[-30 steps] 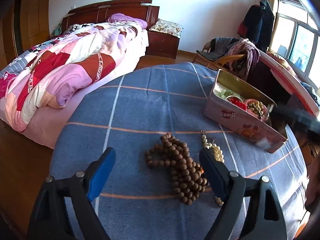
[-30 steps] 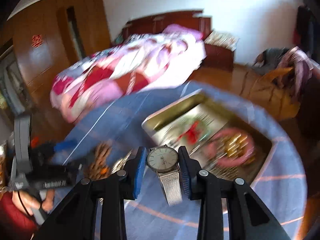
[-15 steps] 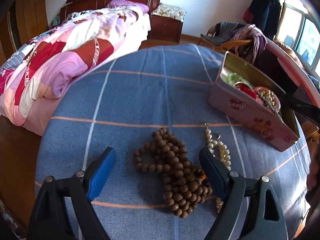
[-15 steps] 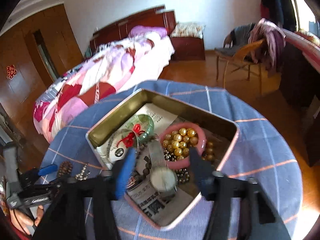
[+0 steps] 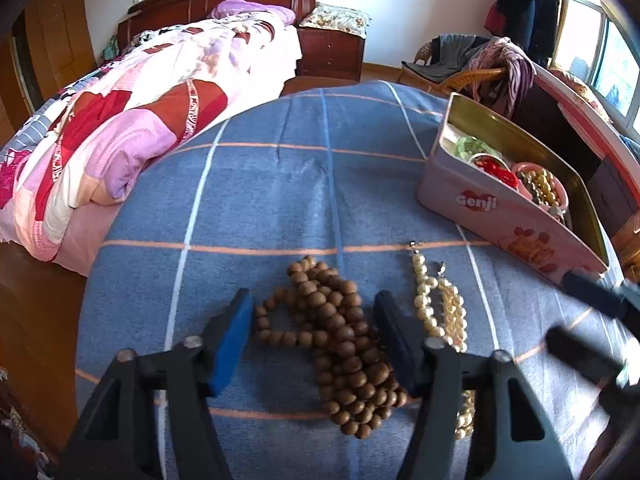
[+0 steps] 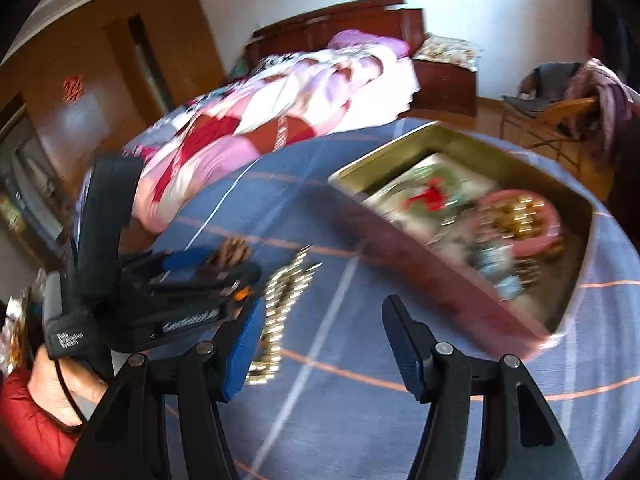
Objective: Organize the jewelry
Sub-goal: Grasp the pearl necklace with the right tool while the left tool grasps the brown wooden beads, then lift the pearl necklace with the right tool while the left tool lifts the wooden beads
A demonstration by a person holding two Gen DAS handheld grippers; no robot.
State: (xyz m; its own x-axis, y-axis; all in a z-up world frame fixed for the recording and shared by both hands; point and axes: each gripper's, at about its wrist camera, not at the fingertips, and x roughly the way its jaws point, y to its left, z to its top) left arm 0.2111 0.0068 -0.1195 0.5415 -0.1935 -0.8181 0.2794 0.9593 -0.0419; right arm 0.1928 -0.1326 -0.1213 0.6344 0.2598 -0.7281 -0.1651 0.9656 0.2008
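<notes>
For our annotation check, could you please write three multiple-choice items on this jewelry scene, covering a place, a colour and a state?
1. Where is the wooden bead strand?
A. in the tin
B. on the tablecloth between the left gripper's fingers
C. on the bed

2. What colour is the pearl strand?
A. cream
B. black
C. red

3. What does the right gripper hold?
A. a watch
B. a bangle
C. nothing

Answers: 1 B, the closing jaws flank the beads; 2 A, pale cream pearls; 3 C, only blue tablecloth shows between its jaws.

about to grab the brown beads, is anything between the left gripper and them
Nothing visible. The left gripper straddles the brown wooden beads, its jaws closing with the pile between them. The pearl strand lies just outside its right finger.
</notes>
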